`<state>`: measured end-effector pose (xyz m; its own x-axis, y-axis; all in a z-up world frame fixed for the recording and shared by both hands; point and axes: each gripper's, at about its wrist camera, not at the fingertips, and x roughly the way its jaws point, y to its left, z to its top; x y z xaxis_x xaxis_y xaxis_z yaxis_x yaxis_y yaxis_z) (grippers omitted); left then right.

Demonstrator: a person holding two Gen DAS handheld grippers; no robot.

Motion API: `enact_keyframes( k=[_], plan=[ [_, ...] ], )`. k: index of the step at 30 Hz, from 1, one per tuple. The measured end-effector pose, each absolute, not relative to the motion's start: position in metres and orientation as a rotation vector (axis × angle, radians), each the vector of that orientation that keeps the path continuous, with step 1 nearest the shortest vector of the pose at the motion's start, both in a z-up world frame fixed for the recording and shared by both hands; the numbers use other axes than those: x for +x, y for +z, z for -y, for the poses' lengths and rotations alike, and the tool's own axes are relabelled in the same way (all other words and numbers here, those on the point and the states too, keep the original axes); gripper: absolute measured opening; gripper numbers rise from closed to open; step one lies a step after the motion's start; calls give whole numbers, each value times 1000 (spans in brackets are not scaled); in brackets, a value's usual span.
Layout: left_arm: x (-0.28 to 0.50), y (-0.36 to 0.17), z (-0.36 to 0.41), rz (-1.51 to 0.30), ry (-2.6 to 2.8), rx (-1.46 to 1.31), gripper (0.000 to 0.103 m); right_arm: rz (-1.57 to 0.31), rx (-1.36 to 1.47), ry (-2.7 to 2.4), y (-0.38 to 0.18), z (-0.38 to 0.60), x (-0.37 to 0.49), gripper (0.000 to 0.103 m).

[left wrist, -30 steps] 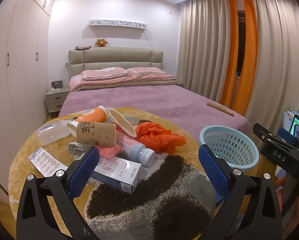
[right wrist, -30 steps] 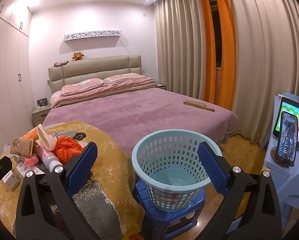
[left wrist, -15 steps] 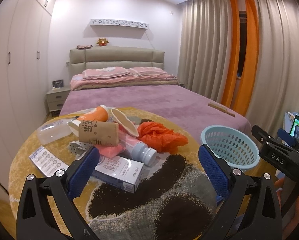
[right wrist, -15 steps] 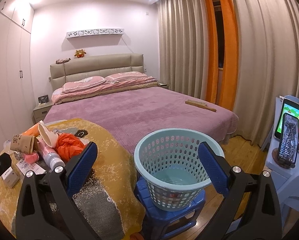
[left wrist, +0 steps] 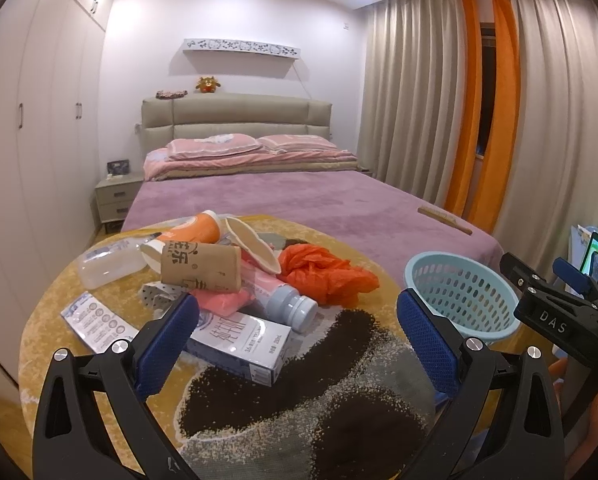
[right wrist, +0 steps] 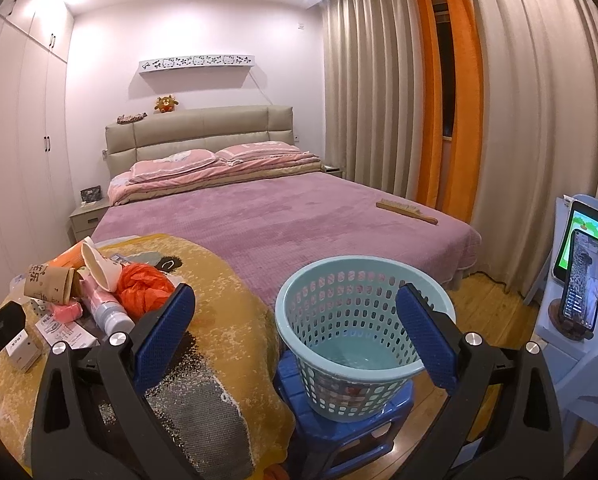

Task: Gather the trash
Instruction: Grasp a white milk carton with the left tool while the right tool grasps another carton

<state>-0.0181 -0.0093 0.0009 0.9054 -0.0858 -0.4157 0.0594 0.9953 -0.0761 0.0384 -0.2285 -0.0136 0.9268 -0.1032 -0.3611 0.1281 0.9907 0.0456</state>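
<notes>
Left hand-held gripper (left wrist: 295,334) wide, empty, over bench (left wrist: 51,320) near edge. Trash pile (left wrist: 219,276) heaped mid-bench: overlap risks dragging neighbours. Basket (right wrist: 363,320) beyond right edge on stool (right wrist: 339,432); right hand-held gripper (right wrist: 295,334) wide, empty; tipping possible.

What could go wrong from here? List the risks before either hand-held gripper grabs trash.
The brown paper cup lies atop the heap; pulling the milk carton out first could scatter it. The orange plastic bag is crumpled and may slip from open jaws. The basket sits on a small blue stool, so a bump might tip it.
</notes>
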Motion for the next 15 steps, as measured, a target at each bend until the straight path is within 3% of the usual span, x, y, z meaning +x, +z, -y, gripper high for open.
enact_keyframes(
  k=[11, 15],
  plan=[
    [-19, 3, -9, -432, 1, -50, 96, -376, 66, -80, -16, 222, 43, 95],
    [-14, -5, -42, -476, 104, -91, 96, -389, 56, -24, -20, 213, 47, 84]
  ],
)
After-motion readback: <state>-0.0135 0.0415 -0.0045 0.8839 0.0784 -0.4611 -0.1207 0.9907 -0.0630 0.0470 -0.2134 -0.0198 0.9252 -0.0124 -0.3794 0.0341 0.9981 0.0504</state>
